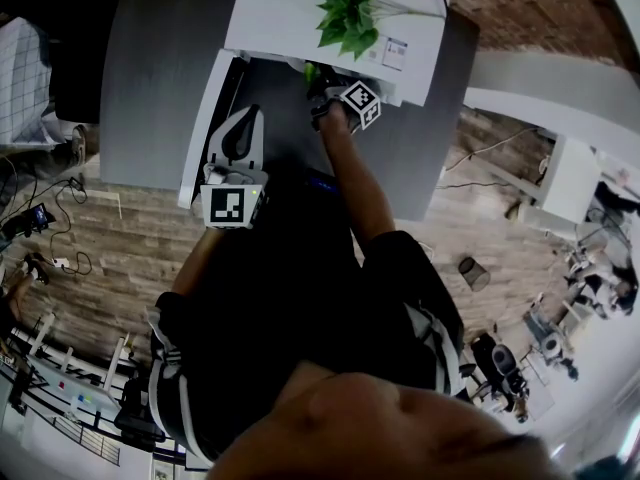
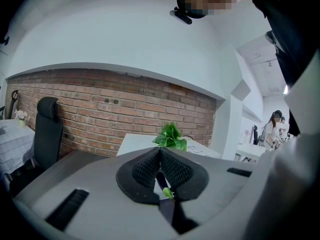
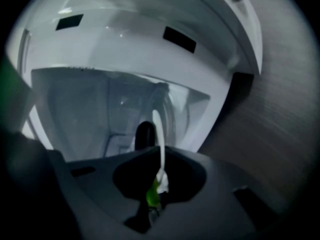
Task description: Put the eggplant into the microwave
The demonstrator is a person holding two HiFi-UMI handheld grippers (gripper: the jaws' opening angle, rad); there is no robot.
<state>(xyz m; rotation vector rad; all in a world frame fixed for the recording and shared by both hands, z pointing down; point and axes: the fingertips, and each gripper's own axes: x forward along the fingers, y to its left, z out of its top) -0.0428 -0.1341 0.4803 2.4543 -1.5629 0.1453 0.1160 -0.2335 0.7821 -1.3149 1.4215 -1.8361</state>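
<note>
The white microwave [image 1: 285,13] stands on a grey table with its door [image 1: 203,128] swung open to the left. My right gripper [image 1: 318,86] reaches into the opening, shut on the eggplant [image 1: 309,72]. In the right gripper view the dark eggplant [image 3: 145,136] sticks out past the right gripper [image 3: 159,154], its green stem back between the pads, with the white cavity wall [image 3: 75,109] close ahead. My left gripper [image 1: 240,120] hovers by the open door. The left gripper [image 2: 160,154] has its pads pressed together with nothing held.
A green potted plant [image 1: 345,13] sits on the microwave's top. The grey table [image 1: 160,68] runs left of the door. A black chair [image 2: 47,129] stands before a brick wall [image 2: 110,101]. Wood floor with cables lies to the left.
</note>
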